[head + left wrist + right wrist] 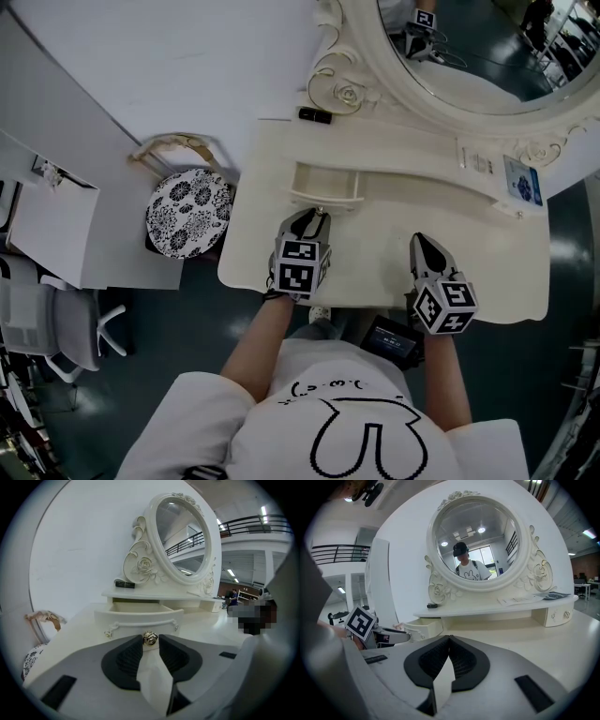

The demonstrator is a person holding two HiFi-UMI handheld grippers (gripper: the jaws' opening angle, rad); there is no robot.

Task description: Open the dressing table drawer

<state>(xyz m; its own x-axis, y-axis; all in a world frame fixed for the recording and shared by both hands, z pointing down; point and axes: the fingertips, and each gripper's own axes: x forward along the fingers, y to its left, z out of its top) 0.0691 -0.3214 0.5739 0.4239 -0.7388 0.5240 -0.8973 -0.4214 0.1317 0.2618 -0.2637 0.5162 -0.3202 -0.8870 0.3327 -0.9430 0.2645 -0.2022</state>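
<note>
Cream paint covers the carved dressing table (450, 234) we lean over, and its ornate oval mirror (469, 56) stands at the back on a raised shelf (412, 141). The task's thing, the small cream drawer with a curved front (326, 183), sits under that shelf in the table's left part. It stands pulled out, so from the head view we look down into its bare inside. A little metal knob shaped like a rose (150, 638) is fixed at the middle of its front.

Our left gripper (314, 217) points at that front. In the left gripper view its dark ribbed pads (129, 660) stand apart, one on each side of the knob, which lies right at their tips. A thin sliver of gap shows beside the right pad, so we read the jaws as parted around the knob and not squeezing it.

Our right gripper (422, 242) is over the bare tabletop, well apart from the drawer and to its right. Its own view shows its two pads meeting at the tips with nothing between them.

On the shelf, a small black oblong object (315, 115) lies by the mirror's carved left foot, and a blue-and-white card (522, 180) lies near the right end. A round stool with a black-and-white flowered seat (187, 211) stands just beside the table's left edge.
</note>
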